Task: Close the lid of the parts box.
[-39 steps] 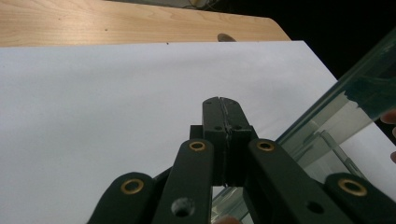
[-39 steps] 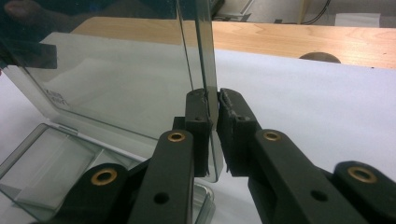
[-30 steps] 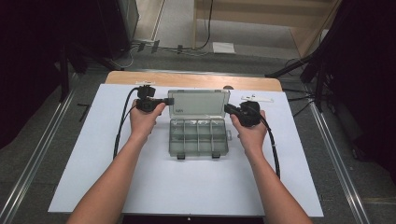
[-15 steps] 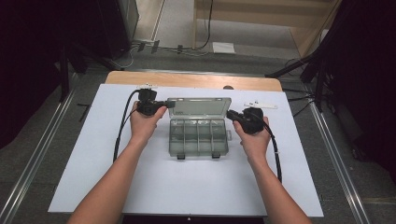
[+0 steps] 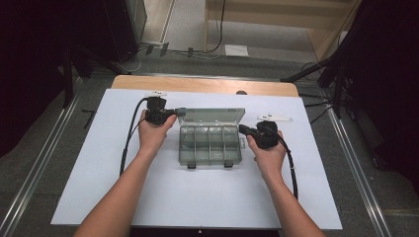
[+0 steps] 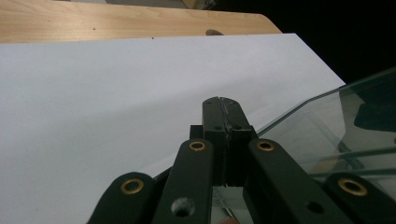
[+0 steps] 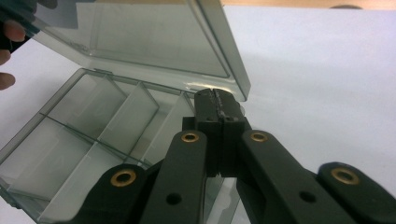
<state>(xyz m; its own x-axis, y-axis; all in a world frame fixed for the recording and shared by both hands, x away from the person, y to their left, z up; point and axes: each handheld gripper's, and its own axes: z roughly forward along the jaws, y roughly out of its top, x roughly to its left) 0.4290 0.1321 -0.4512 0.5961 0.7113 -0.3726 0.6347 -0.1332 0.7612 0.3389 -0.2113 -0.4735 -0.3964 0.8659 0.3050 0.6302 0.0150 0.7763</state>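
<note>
Box (image 5: 210,144), a clear compartment case, is seen at the middle of the white sheet (image 5: 197,197), its lid (image 5: 213,115) raised toward the far side and its compartments apparently bare. The left gripper (image 5: 179,111) is held at the lid's left corner, jaws clenched together with nothing visibly between them; in the left gripper view the lid edge (image 6: 327,116) is seen just beside the closed tips. The right gripper (image 5: 242,128) is set at the box's right edge, near the hinge corner; its jaws have just been closing and are now pressed shut, and whether the rim is pinched cannot be told.

A slip is judged likely: the lid is propped rather than gripped, so it could drop shut if the left tips are drawn away. The light box could also be skidded across the smooth sheet by a sideways push from the right tips.

Compared with a second ago, the right gripper has been brought in toward the box; the lid and left gripper are much as they were.
</note>
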